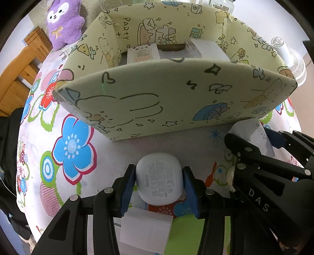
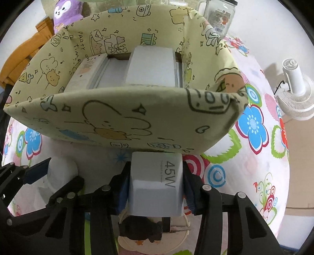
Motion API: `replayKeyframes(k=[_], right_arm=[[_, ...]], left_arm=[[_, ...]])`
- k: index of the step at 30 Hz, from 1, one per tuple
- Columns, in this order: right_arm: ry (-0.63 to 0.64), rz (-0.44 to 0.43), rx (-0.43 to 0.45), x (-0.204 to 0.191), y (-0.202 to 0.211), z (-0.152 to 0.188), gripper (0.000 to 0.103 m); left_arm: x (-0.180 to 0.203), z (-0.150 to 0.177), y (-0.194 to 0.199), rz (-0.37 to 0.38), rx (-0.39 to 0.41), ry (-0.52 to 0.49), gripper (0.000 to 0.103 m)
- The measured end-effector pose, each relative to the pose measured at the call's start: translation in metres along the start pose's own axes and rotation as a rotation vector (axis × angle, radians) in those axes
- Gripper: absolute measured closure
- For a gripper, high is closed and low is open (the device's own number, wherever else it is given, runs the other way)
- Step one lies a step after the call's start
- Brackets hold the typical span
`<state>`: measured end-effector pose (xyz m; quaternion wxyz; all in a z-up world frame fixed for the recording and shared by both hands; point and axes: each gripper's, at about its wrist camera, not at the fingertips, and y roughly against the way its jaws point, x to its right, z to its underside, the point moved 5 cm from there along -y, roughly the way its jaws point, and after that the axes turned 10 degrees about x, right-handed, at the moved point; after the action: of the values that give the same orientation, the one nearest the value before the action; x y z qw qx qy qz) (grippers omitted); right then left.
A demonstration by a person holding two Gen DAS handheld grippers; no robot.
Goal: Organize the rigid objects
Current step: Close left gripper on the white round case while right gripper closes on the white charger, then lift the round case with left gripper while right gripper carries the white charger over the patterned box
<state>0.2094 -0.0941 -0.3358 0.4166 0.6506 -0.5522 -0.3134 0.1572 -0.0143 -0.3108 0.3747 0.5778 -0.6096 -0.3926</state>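
My left gripper (image 1: 159,172) is shut on a white rounded earbud case (image 1: 160,178), with a blue pad pressed on each side of it. It hangs just above the floral tablecloth (image 1: 74,145), in front of a yellow cartoon-print storage box (image 1: 157,94). In the right wrist view my right gripper (image 2: 156,168) is shut on a white charger marked 45W (image 2: 157,182), close to the near wall of the box (image 2: 117,109). White cartons (image 2: 153,64) lie inside the box. Each gripper shows at the edge of the other's view: the right one (image 1: 253,137), the left one (image 2: 58,176).
A purple plush toy (image 1: 62,21) sits behind the box, with a wooden chair (image 1: 23,68) to the left. A white fan (image 2: 294,90) stands off to the right and a glass jar (image 2: 219,15) at the back. A white carton (image 1: 145,229) lies under the left gripper.
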Motion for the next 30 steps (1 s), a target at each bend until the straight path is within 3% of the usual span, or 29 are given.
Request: replayKeyframes(k=[16,30], right_arm=[[-0.035,-0.018,0.027,0.008,0.023,0.014,0.053],[-0.054,-0.024,0.068,0.03,0.075,0.03,0.053]], left_arm=[[0.021,0.02,0.027,-0.012,0.033,-0.006,0.054],[0.032,0.022,0.061,-0.019,0.09,-0.02,0.054]])
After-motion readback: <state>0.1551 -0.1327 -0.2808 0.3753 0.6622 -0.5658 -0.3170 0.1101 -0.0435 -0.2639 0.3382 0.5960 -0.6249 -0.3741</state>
